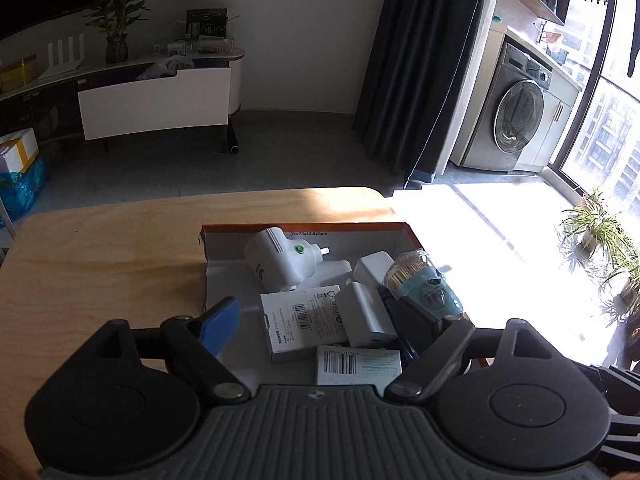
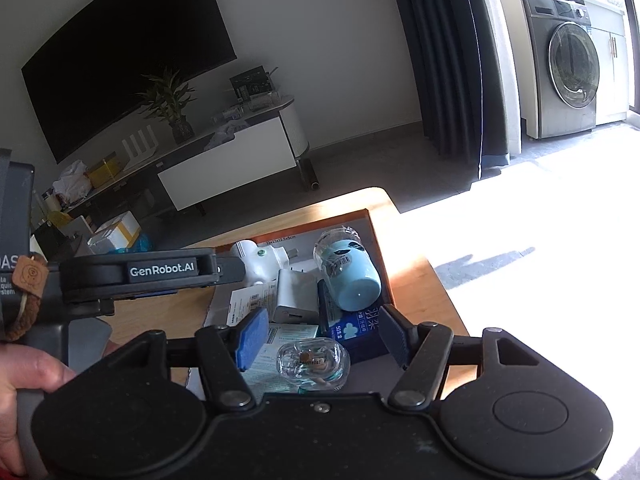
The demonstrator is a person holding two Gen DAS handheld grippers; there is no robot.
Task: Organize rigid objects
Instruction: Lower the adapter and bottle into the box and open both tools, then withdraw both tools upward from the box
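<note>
Fingers of the right gripper (image 2: 318,340) stand apart at the lower centre of the right wrist view, with a clear plastic case (image 2: 313,362) lying between them; the pads do not press on it. Just above it sits a dark blue packet (image 2: 356,330), and higher, a light blue toothpick jar (image 2: 347,270) lies on its side. A hand (image 2: 24,392) grips the handle of the other tool at the lower left edge.

In the left wrist view the left gripper (image 1: 320,320) is also spread wide, nothing clamped, its fingers hanging over a shallow cardboard box (image 1: 304,227) at the frame's centre. Within the box, nearest the bottom, lies a barcoded carton (image 1: 358,364); above it a white boxed item (image 1: 304,320) and a white charger (image 1: 366,316) rest side by side. Further up lies a white plug adapter (image 1: 280,260) with a green button. The box rests on a wooden table (image 1: 104,256). Beyond, a washing machine (image 1: 516,120) stands at the upper right and a TV stand (image 1: 156,96) at the upper left.
</note>
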